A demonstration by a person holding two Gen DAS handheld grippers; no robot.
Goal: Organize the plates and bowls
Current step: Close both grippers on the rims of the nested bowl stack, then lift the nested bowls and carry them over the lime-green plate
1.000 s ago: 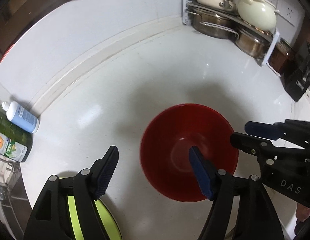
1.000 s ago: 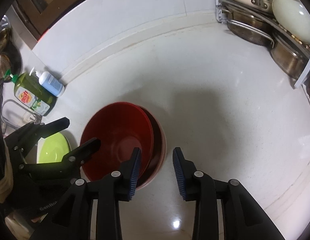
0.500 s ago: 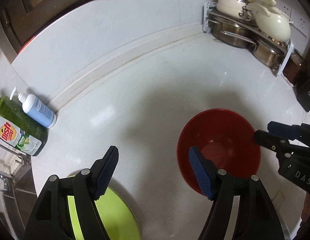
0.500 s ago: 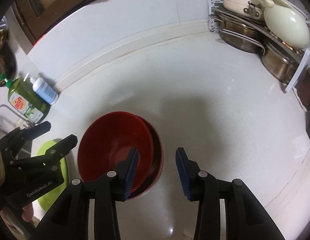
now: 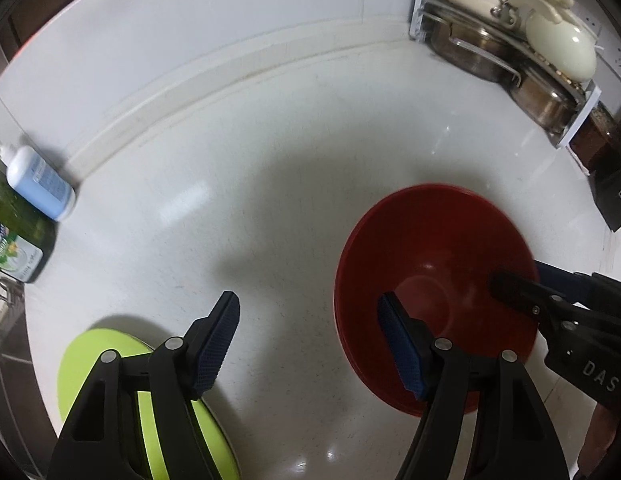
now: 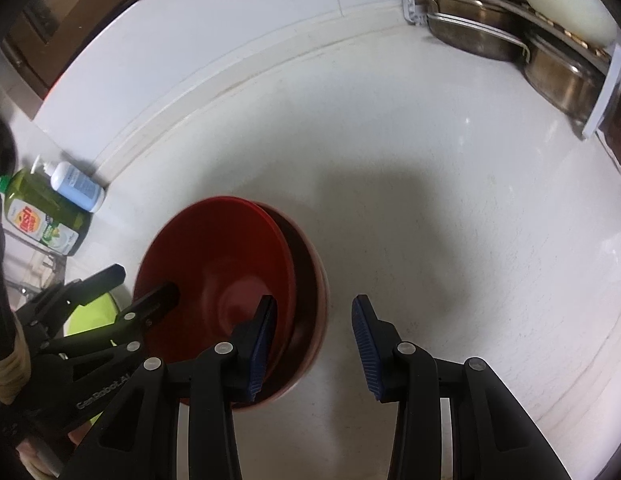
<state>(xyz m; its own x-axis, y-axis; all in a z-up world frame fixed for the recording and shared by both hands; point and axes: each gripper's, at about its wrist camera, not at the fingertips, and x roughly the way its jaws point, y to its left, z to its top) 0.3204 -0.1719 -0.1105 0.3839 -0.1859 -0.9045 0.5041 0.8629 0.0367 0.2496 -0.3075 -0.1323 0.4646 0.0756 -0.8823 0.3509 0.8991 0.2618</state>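
Note:
A red bowl point(image 6: 222, 272) lies tilted inside a darker red bowl point(image 6: 310, 280) on the white counter; in the left wrist view the red bowl point(image 5: 430, 272) is slightly blurred. My right gripper point(image 6: 314, 340) is open, its left finger inside the bowls and its right finger outside their right rim. My left gripper point(image 5: 310, 344) is open too, with its right finger over the bowl's left side. A lime green plate point(image 5: 86, 356) lies under my left gripper's left finger; the green plate point(image 6: 90, 316) shows partly in the right wrist view.
A blue-white pump bottle point(image 5: 38, 184) and a green dish soap bottle point(image 5: 14, 240) stand at the left by the sink edge. A rack with steel pans point(image 6: 490, 36) and a cream lid point(image 6: 566, 8) fills the back right corner. A dark box point(image 5: 614, 200) stands at the right.
In the left wrist view the red bowl has slid from between the fingers to the right, and more of the green plate shows. The right gripper has kept its place at the bowls' rim.

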